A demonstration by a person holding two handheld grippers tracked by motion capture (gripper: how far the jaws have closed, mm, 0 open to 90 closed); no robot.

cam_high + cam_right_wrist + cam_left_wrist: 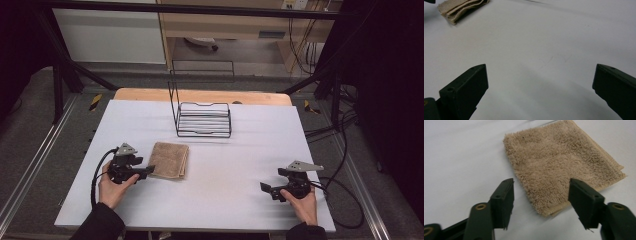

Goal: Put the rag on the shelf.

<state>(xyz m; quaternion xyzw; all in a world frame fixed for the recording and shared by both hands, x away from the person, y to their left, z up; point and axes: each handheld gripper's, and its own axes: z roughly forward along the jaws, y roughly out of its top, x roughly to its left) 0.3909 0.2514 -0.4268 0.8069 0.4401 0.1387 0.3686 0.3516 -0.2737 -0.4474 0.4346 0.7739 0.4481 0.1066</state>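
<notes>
A folded tan towel (170, 160) lies flat on the white table (240, 155), left of centre. My left gripper (149, 171) sits just left of it, pointing at the towel's near left edge. In the left gripper view the jaws (541, 183) stand apart with the towel's (559, 162) near corner lying between them; the pads do not press on it. My right gripper (265, 188) rests low at the near right of the table, far from the towel. Its jaws (540, 68) are spread wide over bare table, and the towel (461, 8) lies far off at the upper left.
A black wire rack (202, 120) with a tall upright frame stands at the back middle of the table. Black cables trail from both grippers; the right one loops off the table's right edge (345, 200).
</notes>
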